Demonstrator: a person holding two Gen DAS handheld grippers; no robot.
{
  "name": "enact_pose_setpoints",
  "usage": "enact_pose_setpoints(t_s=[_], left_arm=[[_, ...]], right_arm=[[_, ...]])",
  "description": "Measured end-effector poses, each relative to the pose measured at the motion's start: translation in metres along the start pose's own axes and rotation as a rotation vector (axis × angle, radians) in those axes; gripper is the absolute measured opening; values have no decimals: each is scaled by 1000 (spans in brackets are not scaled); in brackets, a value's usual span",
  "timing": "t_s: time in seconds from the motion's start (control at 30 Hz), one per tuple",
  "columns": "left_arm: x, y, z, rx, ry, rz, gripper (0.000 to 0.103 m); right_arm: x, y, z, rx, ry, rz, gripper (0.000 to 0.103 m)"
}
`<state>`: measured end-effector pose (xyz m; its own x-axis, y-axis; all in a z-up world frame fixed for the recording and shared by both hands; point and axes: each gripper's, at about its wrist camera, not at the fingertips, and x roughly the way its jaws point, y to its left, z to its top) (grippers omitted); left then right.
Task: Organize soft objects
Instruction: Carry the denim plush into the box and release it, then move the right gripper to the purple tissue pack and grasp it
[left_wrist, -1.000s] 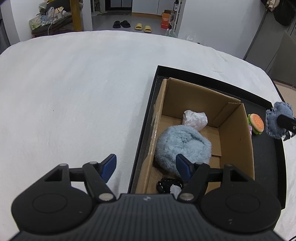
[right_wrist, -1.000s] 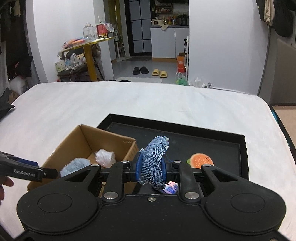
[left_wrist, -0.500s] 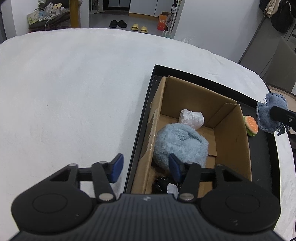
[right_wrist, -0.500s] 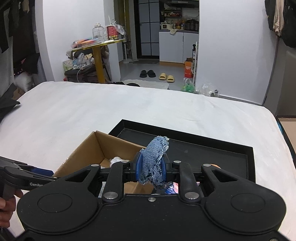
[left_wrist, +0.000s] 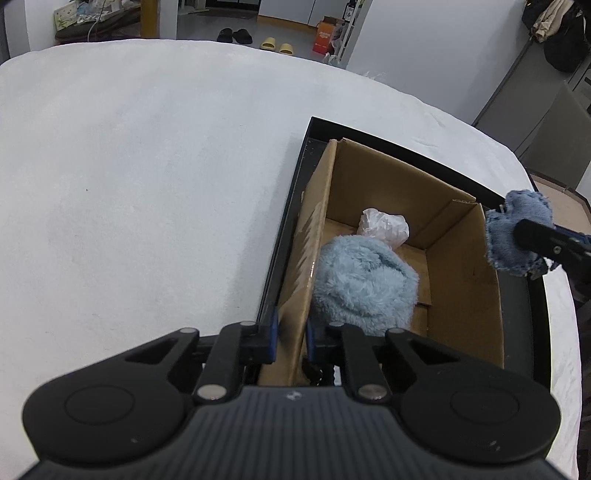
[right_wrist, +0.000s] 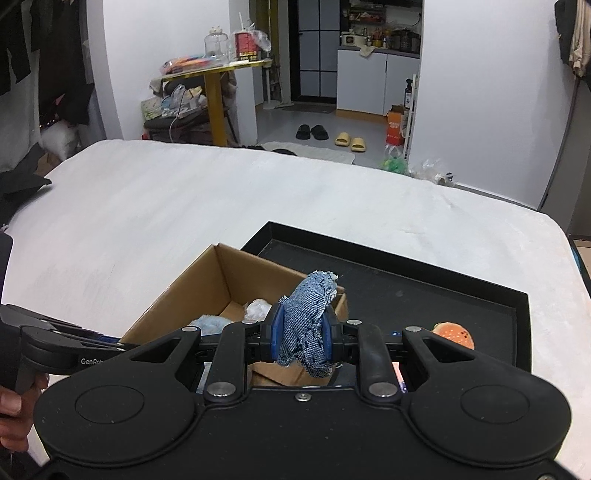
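Both fingers (left_wrist: 290, 341) pinching cardboard box wall (left_wrist: 303, 258), right pair (right_wrist: 301, 338) gripping denim scrap (right_wrist: 306, 325), burger toy (right_wrist: 452, 334) half-hidden.

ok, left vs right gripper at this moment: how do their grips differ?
The left gripper is shut on the near wall of the cardboard box, a stiff panel; its jaws have just been closing. The right gripper is shut on a limp denim scrap. The left one is anchored to the box, which sits in the black tray; the right one holds its load in the air beside the box. Both are clamped on something.
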<state>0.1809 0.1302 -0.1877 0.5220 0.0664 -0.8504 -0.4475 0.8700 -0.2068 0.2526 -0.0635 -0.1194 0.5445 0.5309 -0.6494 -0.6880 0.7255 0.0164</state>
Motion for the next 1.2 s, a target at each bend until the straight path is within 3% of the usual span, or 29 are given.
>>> enact_pose_setpoints(t_s=[0.37, 1.03, 1.2], left_arm=[[0, 4, 0, -13, 3, -22, 14], [-6, -6, 4, 10, -16, 21, 17], [-4, -11, 8, 22, -17, 41, 18]], right_arm=[[10, 8, 1, -7, 24, 7, 27], [16, -31, -26, 103, 63, -59, 29], [23, -41, -35, 137, 78, -64, 40]])
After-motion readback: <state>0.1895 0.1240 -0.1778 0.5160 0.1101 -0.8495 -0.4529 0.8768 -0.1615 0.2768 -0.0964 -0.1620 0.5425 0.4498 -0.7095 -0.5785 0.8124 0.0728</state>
